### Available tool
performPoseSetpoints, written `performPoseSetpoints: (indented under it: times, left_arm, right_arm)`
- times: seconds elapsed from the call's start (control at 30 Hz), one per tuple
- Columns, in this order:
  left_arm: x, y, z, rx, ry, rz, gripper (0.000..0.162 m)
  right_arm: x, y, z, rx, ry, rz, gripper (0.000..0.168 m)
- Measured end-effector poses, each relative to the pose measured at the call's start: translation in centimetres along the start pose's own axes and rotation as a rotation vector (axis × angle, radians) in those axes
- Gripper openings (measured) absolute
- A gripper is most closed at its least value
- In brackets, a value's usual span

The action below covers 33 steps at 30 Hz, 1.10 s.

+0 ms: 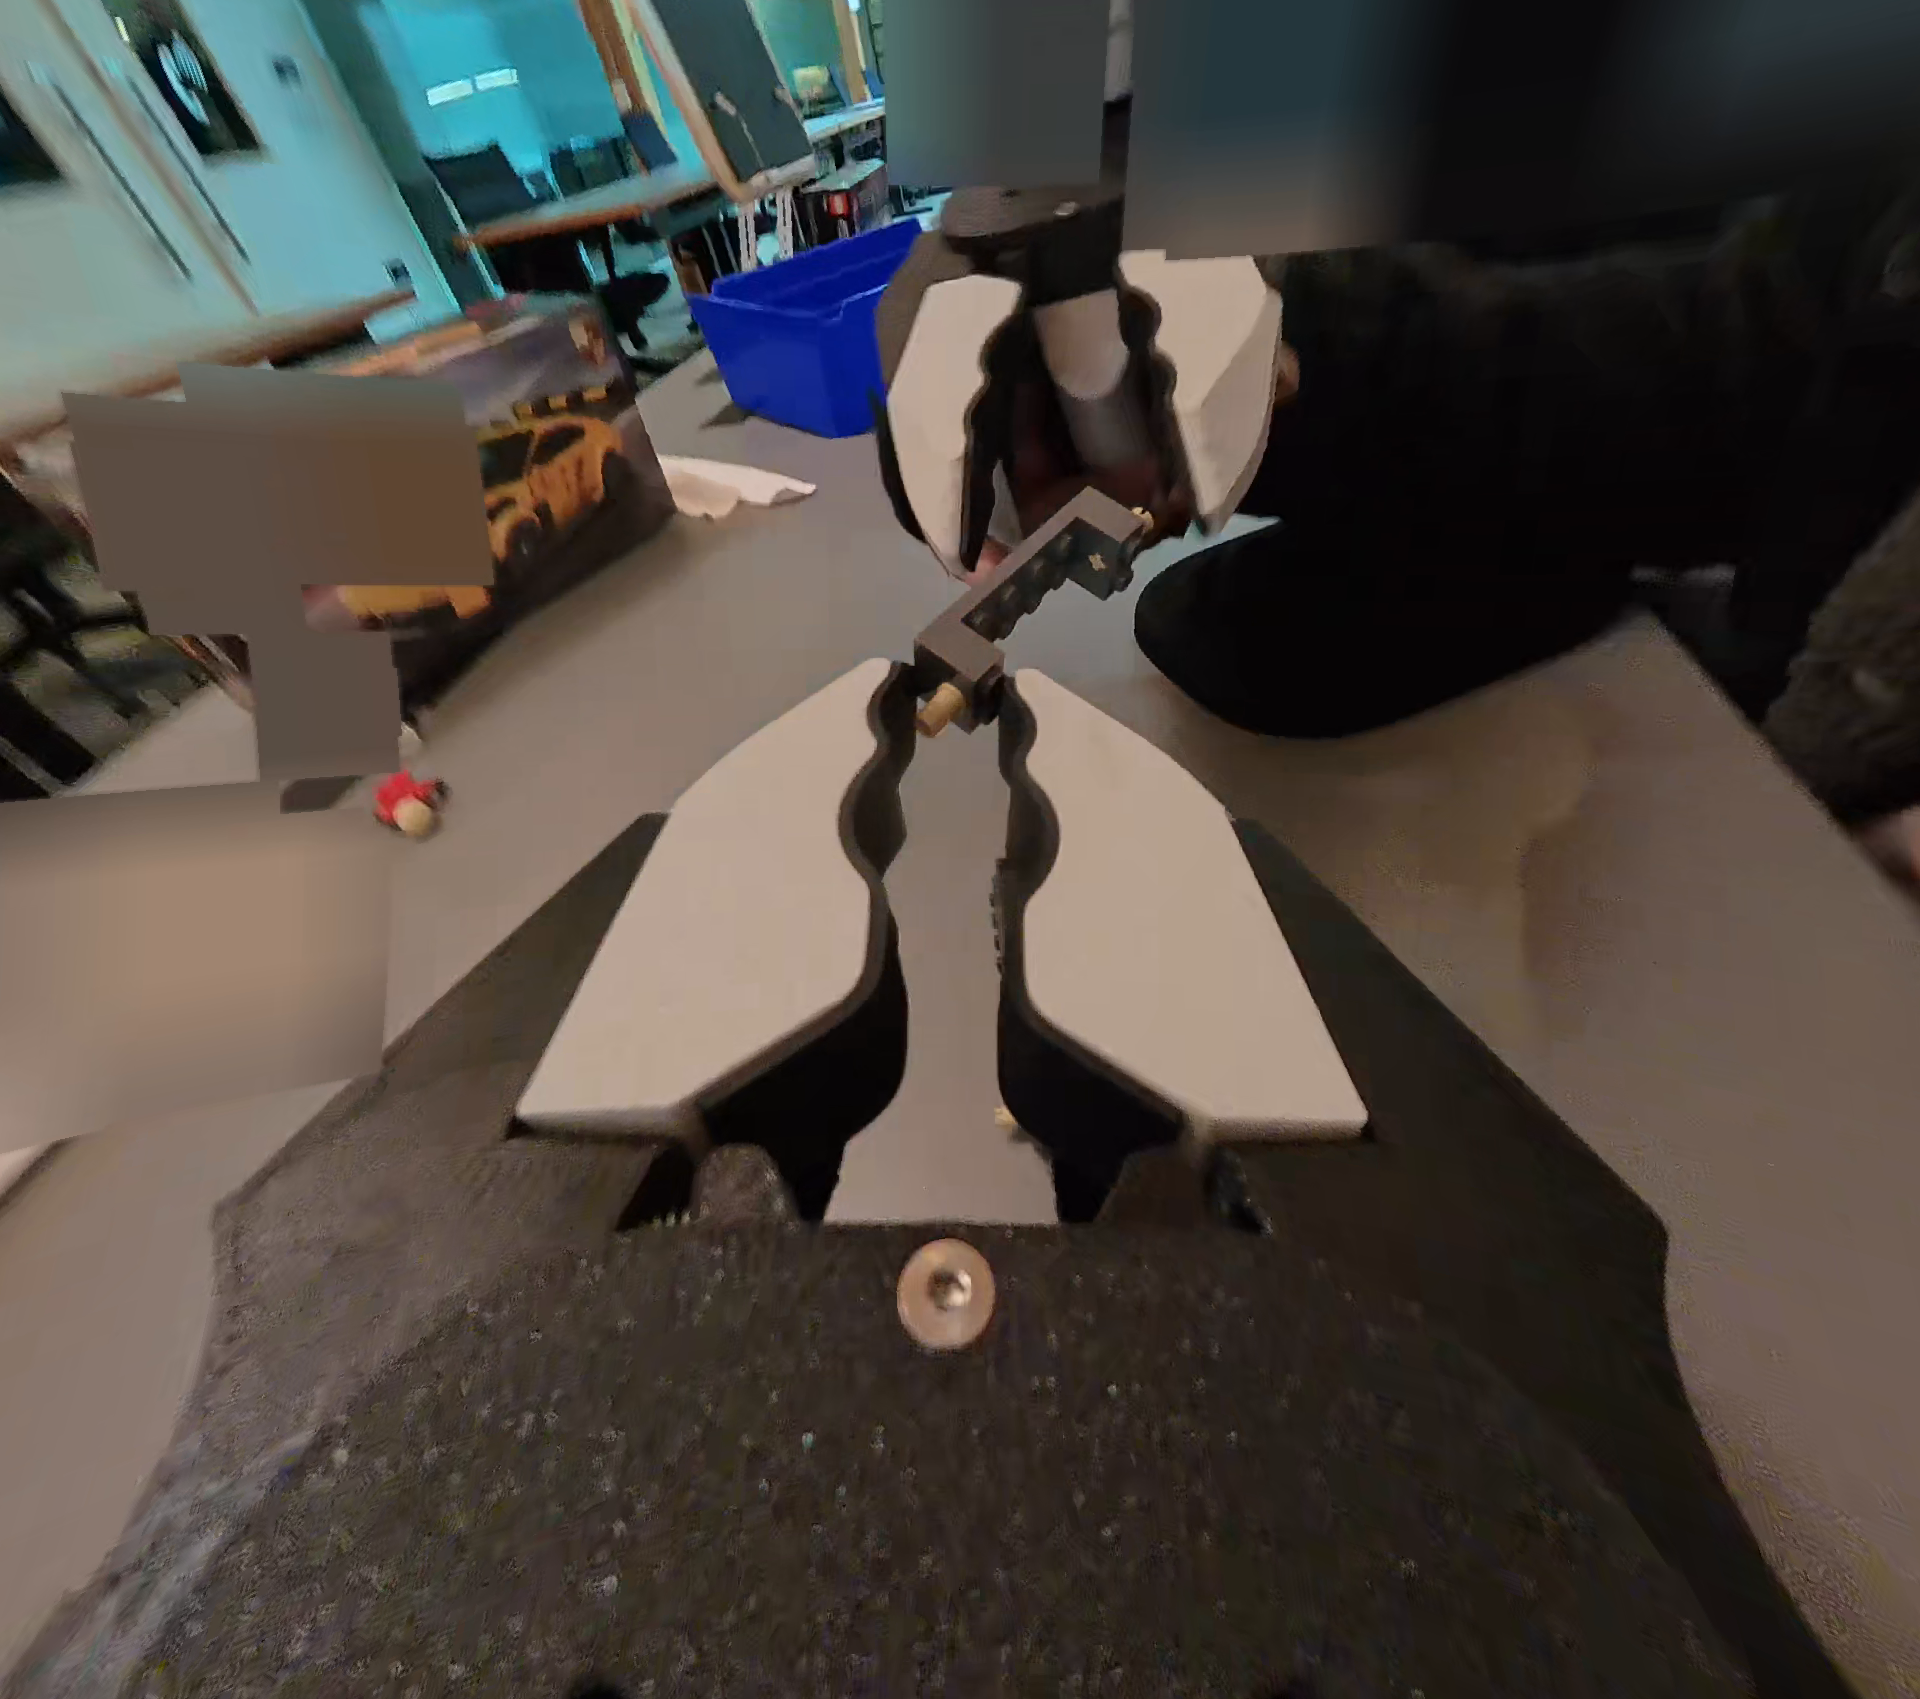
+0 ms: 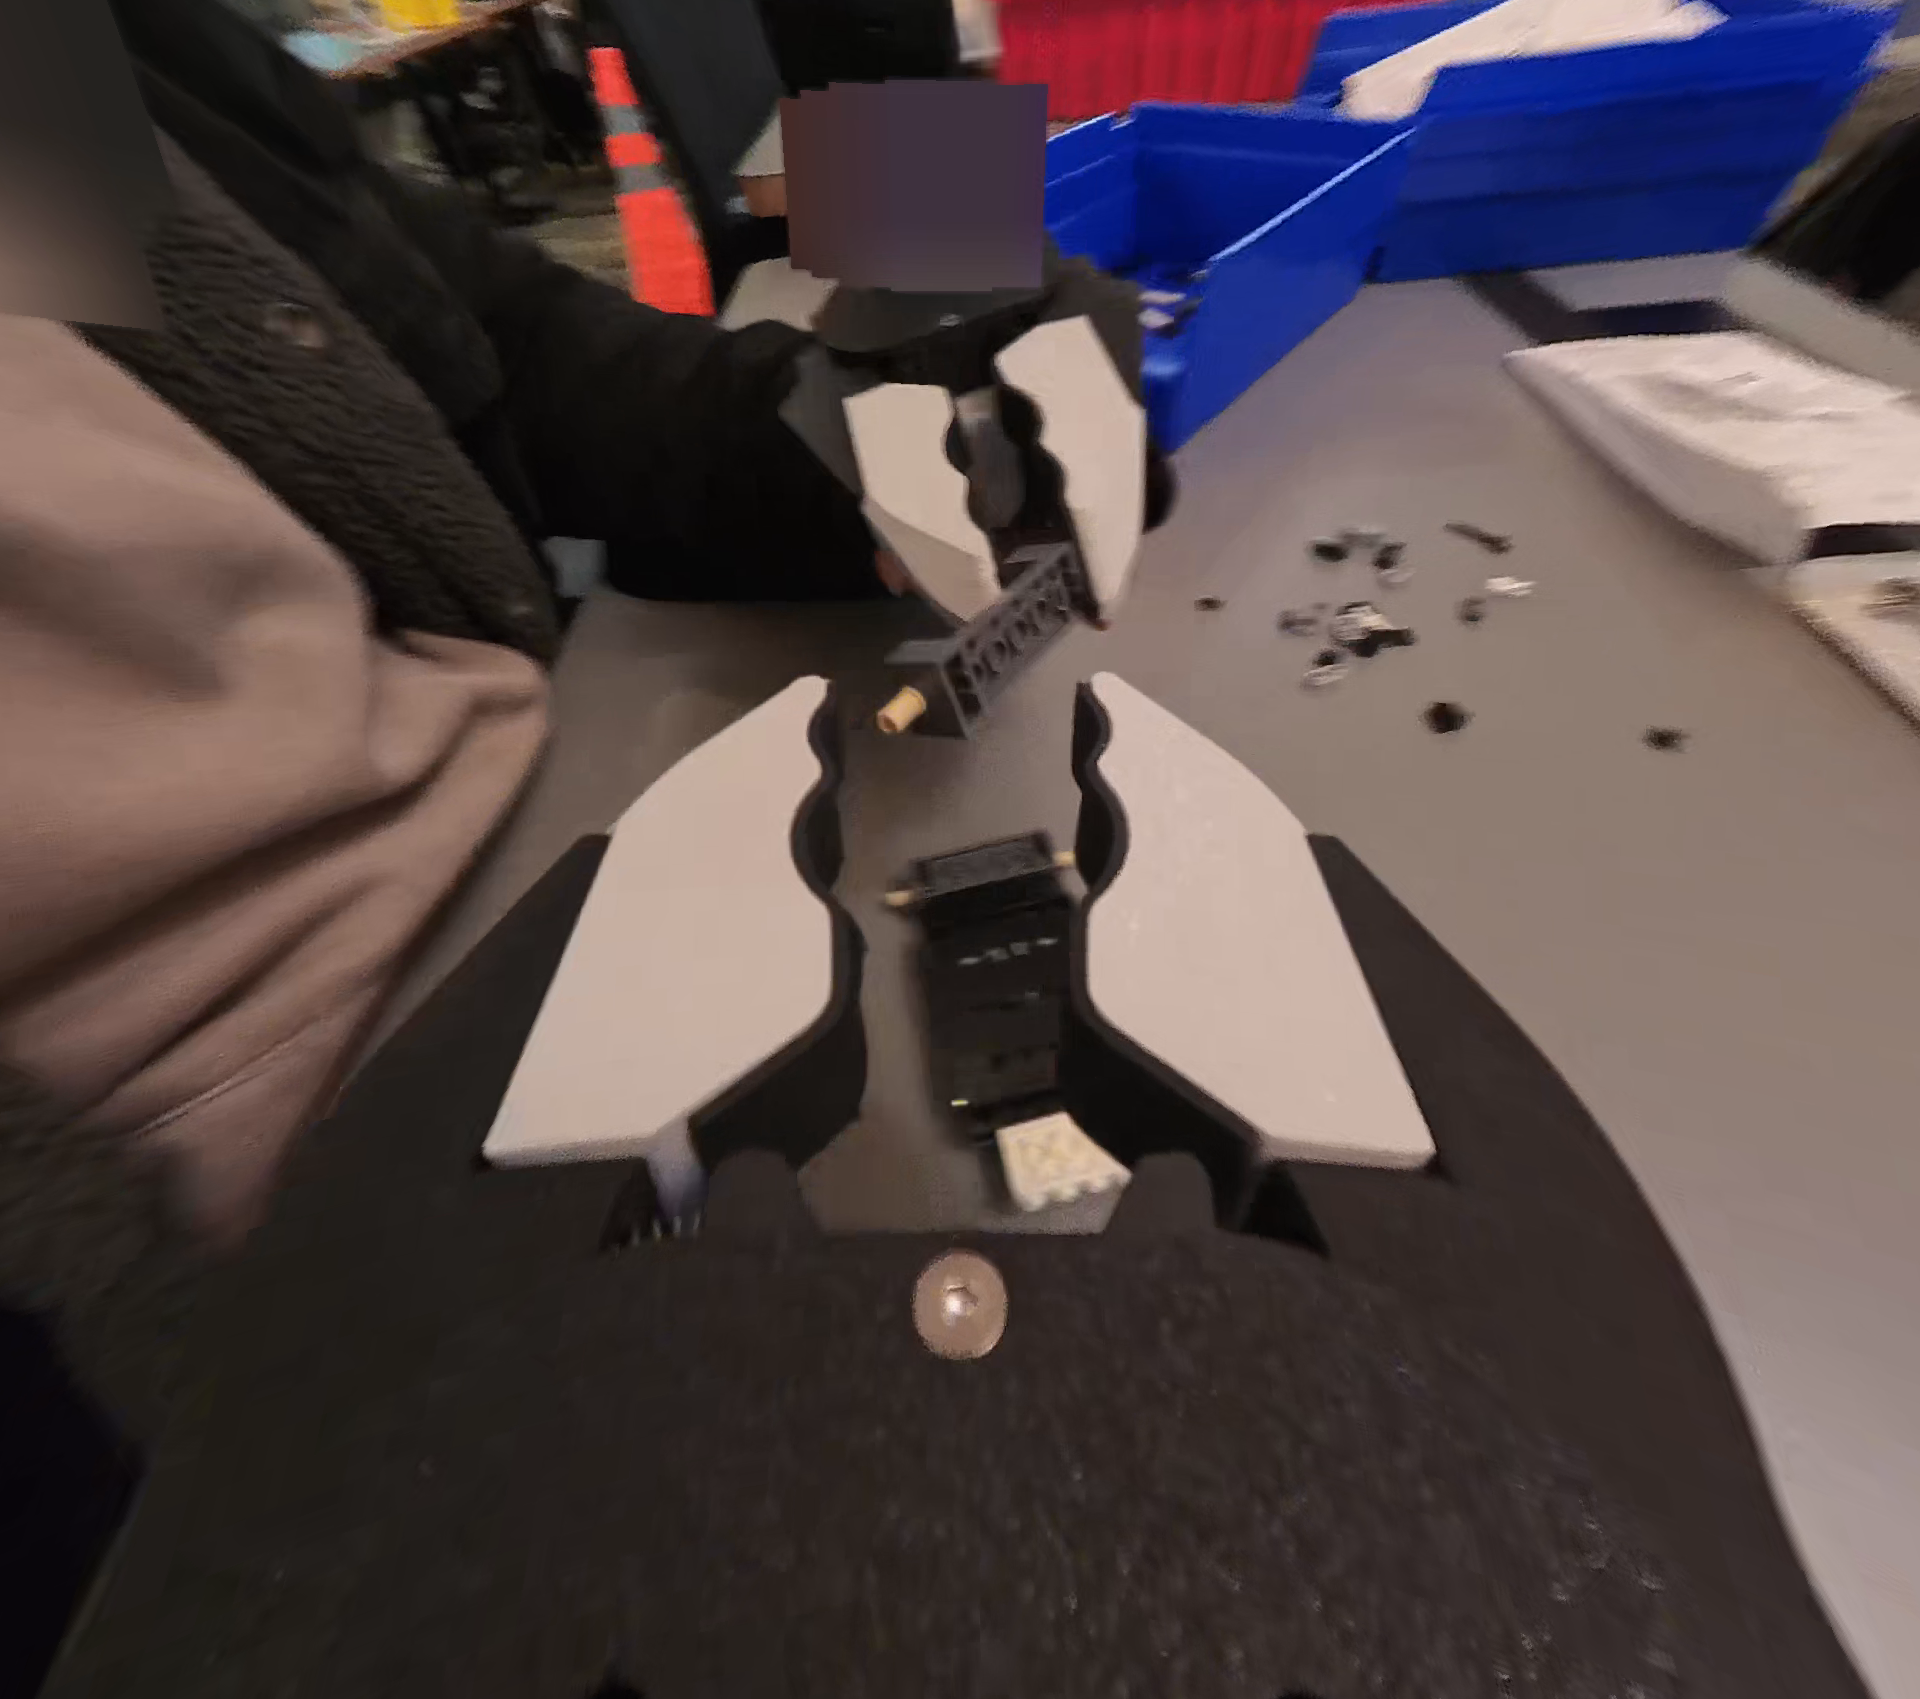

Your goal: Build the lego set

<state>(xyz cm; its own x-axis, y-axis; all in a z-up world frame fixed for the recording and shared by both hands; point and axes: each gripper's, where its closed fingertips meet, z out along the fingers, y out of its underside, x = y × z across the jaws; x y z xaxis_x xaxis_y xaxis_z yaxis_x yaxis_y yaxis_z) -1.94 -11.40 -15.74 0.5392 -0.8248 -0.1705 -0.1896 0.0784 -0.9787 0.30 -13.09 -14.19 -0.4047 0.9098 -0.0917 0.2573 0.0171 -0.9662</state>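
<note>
A dark grey beam (image 1: 1023, 584) with a tan peg (image 1: 934, 712) was gripped at its end by the left gripper (image 1: 951, 693), above the grey worktop (image 1: 1455, 870). The right gripper (image 2: 956, 693), jaws open, held nothing; below it lay a black assembly (image 2: 992, 995), with loose pieces (image 2: 1361, 610) scattered nearby.

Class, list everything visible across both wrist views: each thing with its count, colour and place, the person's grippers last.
Lego beam: one, dark grey with tan pins, in the air between the grippers.
Lego assembly: one, black, on the table under the right gripper.
Loose pieces: many, black and white, scattered on the table.
Bins: several blue, one red, behind.
Set box: one, yellow car picture, standing on the table.
Table: one, grey.
Left gripper: white fingers, shut on the beam.
Right gripper: white fingers, open around its other end.
</note>
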Motion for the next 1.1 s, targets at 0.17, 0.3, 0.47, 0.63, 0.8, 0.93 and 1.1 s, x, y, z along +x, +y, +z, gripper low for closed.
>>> performPoseSetpoints:
  times: [0.17,0.3,0.47,0.63,0.8,0.93,1.1]
  left_arm:
    - [1.2,-0.5,0.3,0.004,-0.042,0.269,0.015]
    - [1.7,0.2,0.8,-0.053,-0.080,0.441,0.015]
    - [1.0,0.9,0.8,-0.075,-0.099,0.404,0.016]
    - [0.3,2.1,0.8,-0.094,-0.050,0.171,0.029]
    - [-0.9,3.0,0.8,-0.144,-0.083,0.044,0.020]
    - [-1.7,5.9,1.1,-0.329,-0.149,0.084,0.018]
    - [-1.1,7.7,1.4,-0.428,-0.137,0.052,0.017]
  right_arm:
    - [-2.0,0.8,0.0,-0.186,-0.256,0.185,0.052]
    - [-2.0,1.8,0.8,-0.307,-0.310,0.323,0.043]
    - [-0.3,2.5,1.5,-0.300,-0.200,0.354,0.019]
    - [1.4,3.7,1.3,-0.304,-0.034,0.366,0.017]
    - [4.3,6.8,-1.8,-0.451,0.300,0.324,0.016]
    - [4.8,9.9,-5.0,-0.583,0.517,0.370,0.017]
    - [2.7,12.0,-4.5,-0.659,0.620,0.427,0.016]
